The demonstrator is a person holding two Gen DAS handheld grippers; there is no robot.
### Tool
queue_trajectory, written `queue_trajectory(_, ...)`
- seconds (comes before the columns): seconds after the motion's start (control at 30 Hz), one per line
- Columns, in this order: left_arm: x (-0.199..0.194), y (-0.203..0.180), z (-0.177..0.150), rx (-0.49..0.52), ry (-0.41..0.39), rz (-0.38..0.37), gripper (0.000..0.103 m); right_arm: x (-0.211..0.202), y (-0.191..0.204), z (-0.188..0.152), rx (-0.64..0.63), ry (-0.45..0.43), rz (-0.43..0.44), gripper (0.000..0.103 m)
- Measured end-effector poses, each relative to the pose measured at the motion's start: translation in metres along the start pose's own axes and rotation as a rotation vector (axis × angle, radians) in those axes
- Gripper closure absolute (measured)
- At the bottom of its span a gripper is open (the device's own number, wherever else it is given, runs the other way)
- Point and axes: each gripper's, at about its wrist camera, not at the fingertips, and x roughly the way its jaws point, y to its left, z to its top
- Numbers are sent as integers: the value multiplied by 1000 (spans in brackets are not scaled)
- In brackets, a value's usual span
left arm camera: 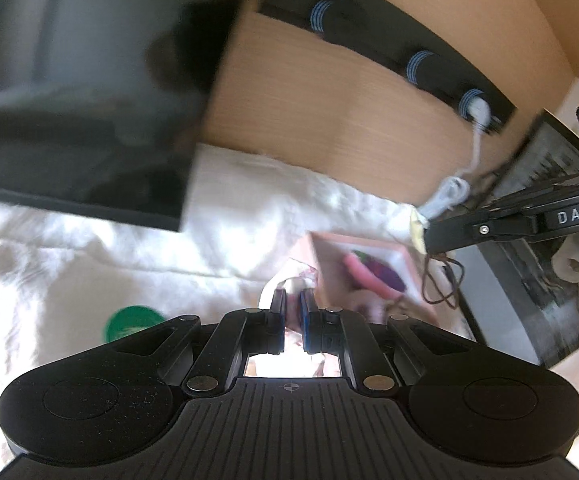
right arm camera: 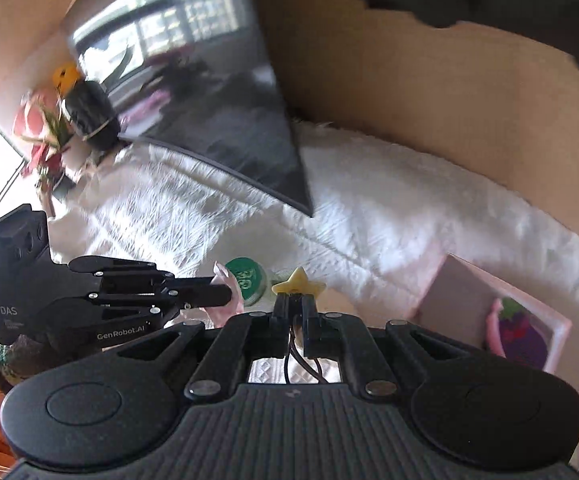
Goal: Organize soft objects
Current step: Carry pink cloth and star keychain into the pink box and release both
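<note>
Pink box (right arm camera: 501, 320) on the white blanket (right arm camera: 389, 208) holds a purple plush (right arm camera: 523, 338), right gripper (right arm camera: 295, 300) is clamped on a yellow star (right arm camera: 298, 282), left gripper (left arm camera: 293, 300) pinched on something pinkish, monitor (right arm camera: 217, 112) looming behind.

bright daylight, motion blur thruout, fisheye warp at edges.

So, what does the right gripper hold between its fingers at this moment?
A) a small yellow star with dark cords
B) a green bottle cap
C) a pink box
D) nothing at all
A: in the right wrist view the right gripper is shut on the yellow star, whose dark cords hang down behind the jaws.
</note>
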Motion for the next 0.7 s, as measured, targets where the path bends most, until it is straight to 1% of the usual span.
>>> queue_trajectory(0.2, 30, -47, 6, 84, 65, -101, 93, -21, -27, -30, 79, -63, -40, 97)
queue_trajectory(0.43, 76, -85, 4, 129, 145, -207, 93, -38, -66, -52, 173, -102, -80, 97)
queue_trajectory(0.6, 116, -105, 3, 135, 205, -243, 93, -38, -99, -66, 242, -117, -105, 97)
queue_trajectory(0.7, 143, -108, 4, 104, 233, -242, 93, -31, -116, -76, 267, -126, -151, 97)
